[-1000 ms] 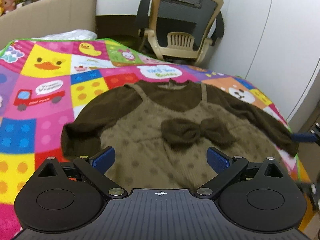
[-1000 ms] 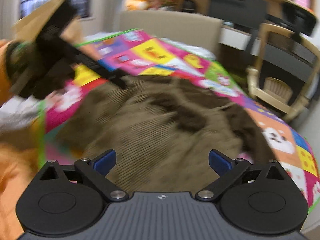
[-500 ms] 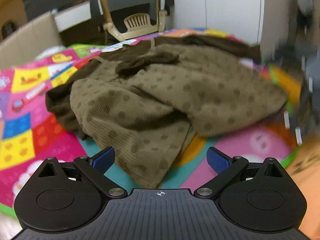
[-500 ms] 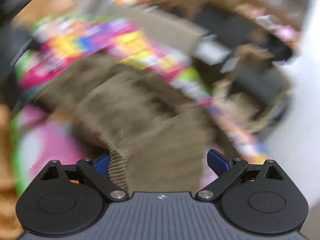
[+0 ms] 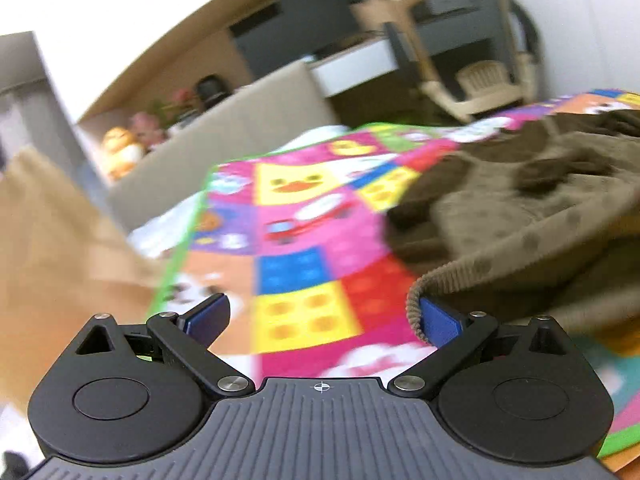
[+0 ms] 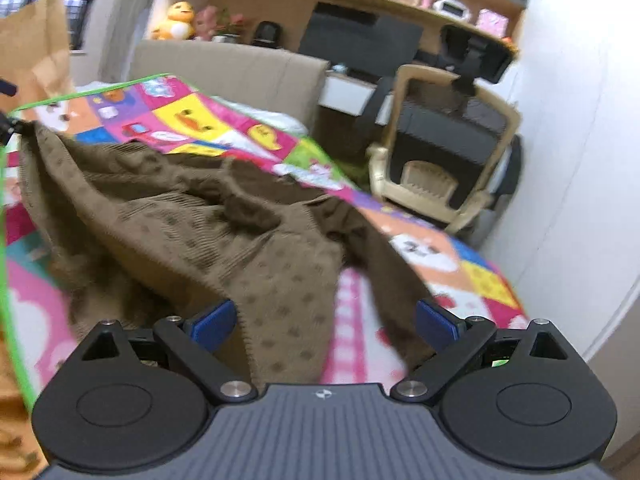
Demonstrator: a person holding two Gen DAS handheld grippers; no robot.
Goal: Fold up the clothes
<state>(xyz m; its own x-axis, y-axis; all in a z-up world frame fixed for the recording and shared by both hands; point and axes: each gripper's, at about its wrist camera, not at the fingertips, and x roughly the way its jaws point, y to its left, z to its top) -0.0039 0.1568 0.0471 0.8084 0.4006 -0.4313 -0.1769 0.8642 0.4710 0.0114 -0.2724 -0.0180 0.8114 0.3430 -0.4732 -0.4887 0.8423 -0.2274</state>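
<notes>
Both my claws gape wide, gripping nothing: left gripper, right gripper, ribbed dotted brown dress (rumpled) on the mat's near edge.

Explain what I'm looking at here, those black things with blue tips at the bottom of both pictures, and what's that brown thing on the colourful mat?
Each picture comes from a camera mounted on a hand-held two-finger gripper, looking forward along its fingers. The black shape with blue pads is the gripper itself. One view shows the left gripper, the other the right gripper; both stand open. The brown thing is a dotted child's dress with a dark bow, lying rumpled on a bright play mat. Its hem touches a pad of each gripper, but neither has closed on it. An office chair stands behind.
</notes>
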